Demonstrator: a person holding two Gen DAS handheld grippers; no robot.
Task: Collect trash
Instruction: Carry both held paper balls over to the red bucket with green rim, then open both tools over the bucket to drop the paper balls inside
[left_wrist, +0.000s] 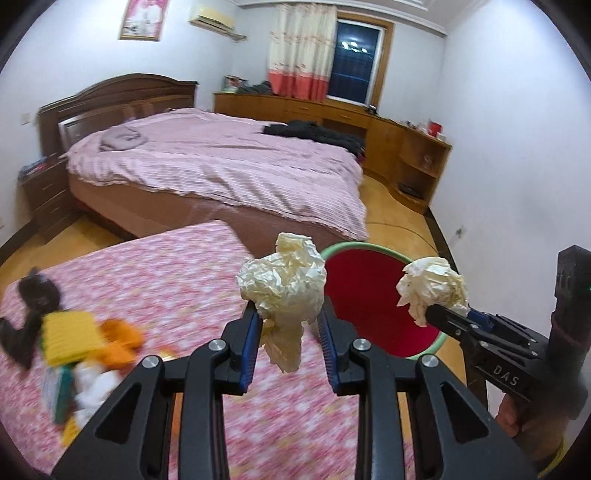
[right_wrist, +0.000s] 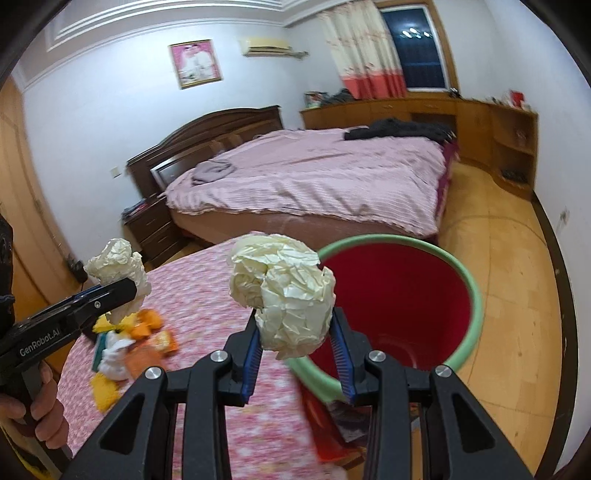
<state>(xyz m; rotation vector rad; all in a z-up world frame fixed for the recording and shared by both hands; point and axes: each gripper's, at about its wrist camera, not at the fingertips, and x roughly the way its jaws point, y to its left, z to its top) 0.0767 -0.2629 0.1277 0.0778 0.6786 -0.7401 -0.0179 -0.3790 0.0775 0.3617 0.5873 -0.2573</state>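
Each pinched across its middle by a closed gripper, the left gripper and right gripper hold light, soft, crushable crumpled paper balls aloft beside the table's far-right corner, near the red bin.

- Left wrist cam: looks forward along its fingers, over the pink floral-clothed table, red green-rimmed plastic bucket close ahead-right.
- Right wrist cam: same heading, bucket nearer, centre-right.
- Shared: table, bucket, pink-quilted wooden bed beyond.
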